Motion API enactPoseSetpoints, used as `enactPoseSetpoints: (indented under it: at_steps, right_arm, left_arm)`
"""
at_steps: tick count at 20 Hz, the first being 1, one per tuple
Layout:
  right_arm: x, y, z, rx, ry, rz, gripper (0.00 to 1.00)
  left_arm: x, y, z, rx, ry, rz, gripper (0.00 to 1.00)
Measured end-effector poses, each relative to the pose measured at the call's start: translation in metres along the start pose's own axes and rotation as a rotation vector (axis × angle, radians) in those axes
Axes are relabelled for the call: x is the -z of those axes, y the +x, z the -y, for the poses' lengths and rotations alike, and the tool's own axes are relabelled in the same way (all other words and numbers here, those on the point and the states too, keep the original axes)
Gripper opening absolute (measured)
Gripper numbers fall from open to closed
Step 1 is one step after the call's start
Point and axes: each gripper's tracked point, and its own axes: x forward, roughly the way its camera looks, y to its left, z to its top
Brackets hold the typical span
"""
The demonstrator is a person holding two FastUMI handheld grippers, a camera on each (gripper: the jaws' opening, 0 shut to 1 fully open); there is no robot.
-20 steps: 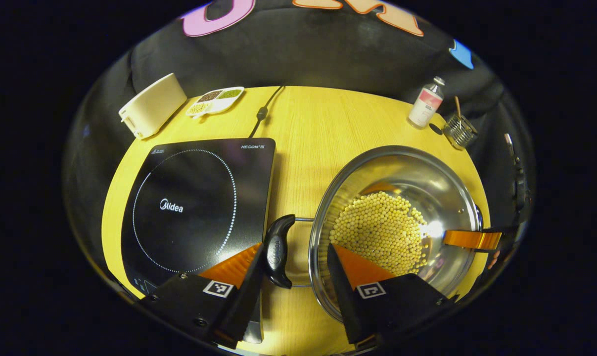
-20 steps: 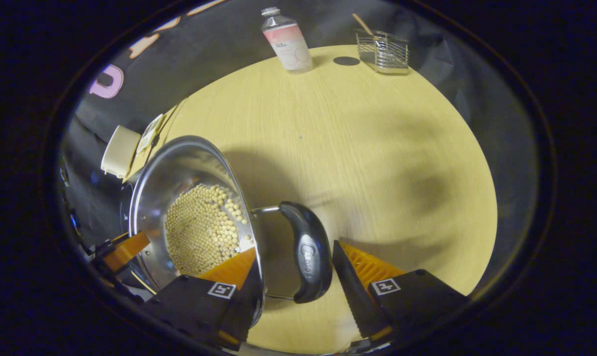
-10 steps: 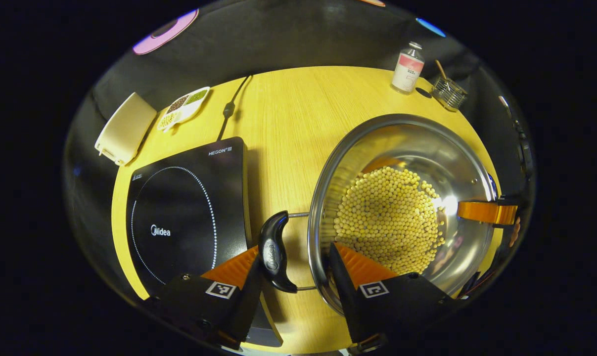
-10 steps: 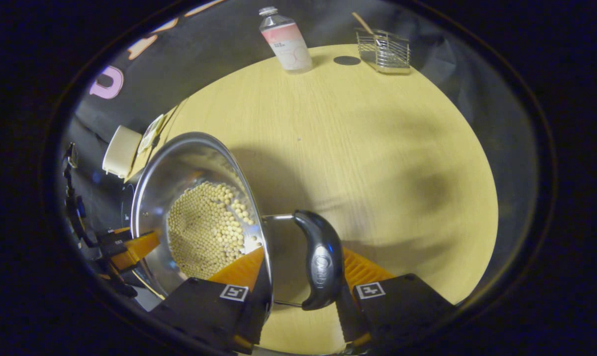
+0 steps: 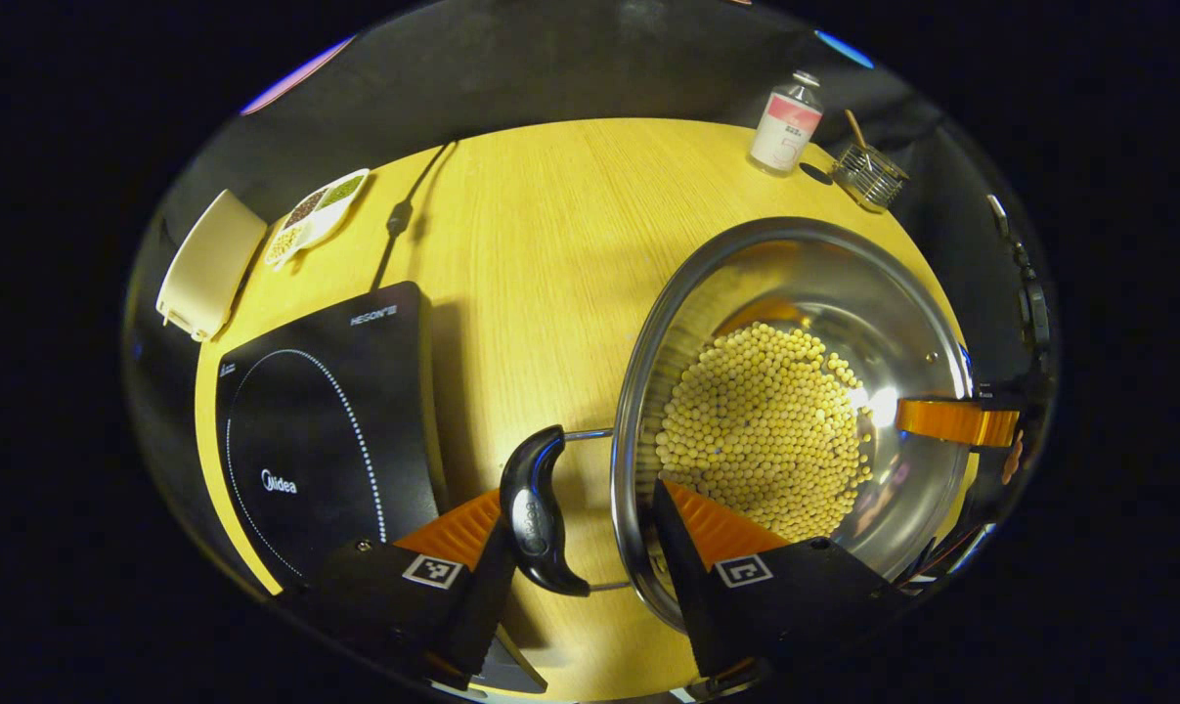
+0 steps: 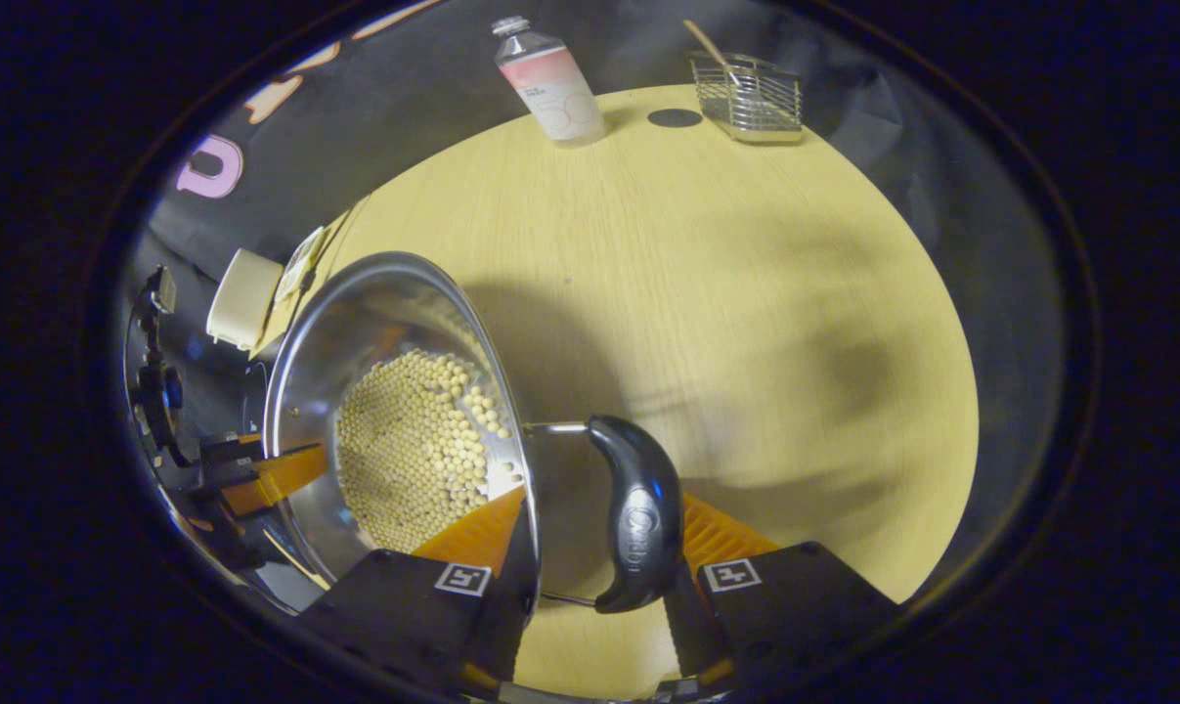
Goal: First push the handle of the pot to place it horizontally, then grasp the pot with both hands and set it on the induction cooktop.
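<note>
Left fingers: the left gripper (image 5: 578,548) straddles the pot's side, one finger outside the black left handle (image 5: 538,510) and touching it, the other over the rim inside the pot; whether both press I cannot tell.
Right fingers: the right gripper (image 6: 599,552) is clenched on the right handle (image 6: 636,512), one finger against the pot wall, the other behind the grip.
Other gripper seen: in the left gripper view the right gripper's finger reaches over the far rim (image 5: 956,420); in the right gripper view the left gripper's finger does likewise (image 6: 275,477).
Pot (image 5: 824,274): steel, open, a layer of pale beans (image 5: 770,430) on its bottom; held between both grippers, just right of the cooktop.
Cooktop (image 5: 321,430): black, flat on the desk (image 5: 550,244), its cord running to the back.
Back of desk: bottle (image 5: 785,122), wire basket (image 5: 868,176), divided dish (image 5: 314,205), cream box (image 5: 206,264).
</note>
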Motion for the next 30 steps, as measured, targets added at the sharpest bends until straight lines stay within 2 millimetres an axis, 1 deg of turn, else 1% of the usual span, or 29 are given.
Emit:
enactPoseSetpoints:
  at_steps: [3,5,6,7,8,9,10,13,16,17,18,19,20,21,24,26,30]
  right_arm:
    - [0.001,-0.002,0.001,0.001,0.005,-0.004,0.58]
    - [-0.001,0.001,0.002,-0.003,0.014,0.0,0.58]
    - [-0.002,-0.001,0.002,-0.006,0.015,0.002,0.54]
    - [-0.002,-0.002,0.002,-0.008,0.015,0.007,0.54]
    - [-0.003,-0.002,0.004,-0.012,0.023,0.018,0.54]
    - [-0.006,-0.002,0.003,-0.02,0.028,0.023,0.52]
    - [-0.007,-0.003,0.002,-0.03,0.032,0.028,0.51]
    - [-0.012,-0.006,0.001,-0.053,0.073,0.043,0.48]
    - [-0.014,-0.008,0.0,-0.053,0.071,0.05,0.48]
    - [-0.014,-0.011,0.0,-0.056,0.076,0.052,0.48]
    - [-0.017,-0.012,0.0,-0.061,0.083,0.056,0.48]
    - [-0.017,-0.013,-0.001,-0.065,0.088,0.058,0.48]
    - [-0.017,-0.015,-0.001,-0.068,0.091,0.058,0.54]
    - [-0.015,-0.018,-0.002,-0.071,0.094,0.057,0.47]
    - [-0.01,-0.034,-0.008,-0.081,0.106,0.068,0.47]
    - [-0.009,-0.041,-0.016,-0.082,0.109,0.07,0.47]
    - [0.003,-0.057,-0.04,-0.085,0.108,0.077,0.48]
  left_arm:
    - [-0.002,0.005,0.001,0.028,0.001,-0.014,0.81]
    - [-0.001,0.007,0.003,0.056,-0.006,-0.042,0.81]
    - [-0.003,0.008,0.004,0.073,-0.011,-0.043,0.8]
    - [-0.003,0.007,0.004,0.091,-0.025,-0.05,0.78]
    - [-0.001,0.007,0.004,0.111,-0.055,-0.063,0.73]
    - [-0.002,0.007,0.006,0.138,-0.089,-0.064,0.71]
    - [-0.003,0.006,0.007,0.163,-0.128,-0.059,0.65]
    - [-0.003,0.006,0.008,0.181,-0.164,-0.053,0.57]
    - [-0.001,0.006,0.01,0.189,-0.184,-0.055,0.6]
    - [0.0,0.005,0.011,0.193,-0.189,-0.057,0.57]
    - [-0.001,0.003,0.011,0.193,-0.192,-0.052,0.57]
    - [-0.002,0.001,0.01,0.192,-0.187,-0.044,0.55]
    - [-0.004,-0.003,0.011,0.188,-0.177,-0.034,0.57]
    - [-0.004,-0.009,0.01,0.185,-0.17,-0.032,0.57]
    - [-0.007,-0.023,0.007,0.186,-0.168,-0.02,0.57]
    - [-0.007,-0.033,0.002,0.186,-0.158,-0.013,0.57]
    - [0.002,-0.054,-0.015,0.186,-0.155,-0.005,0.57]
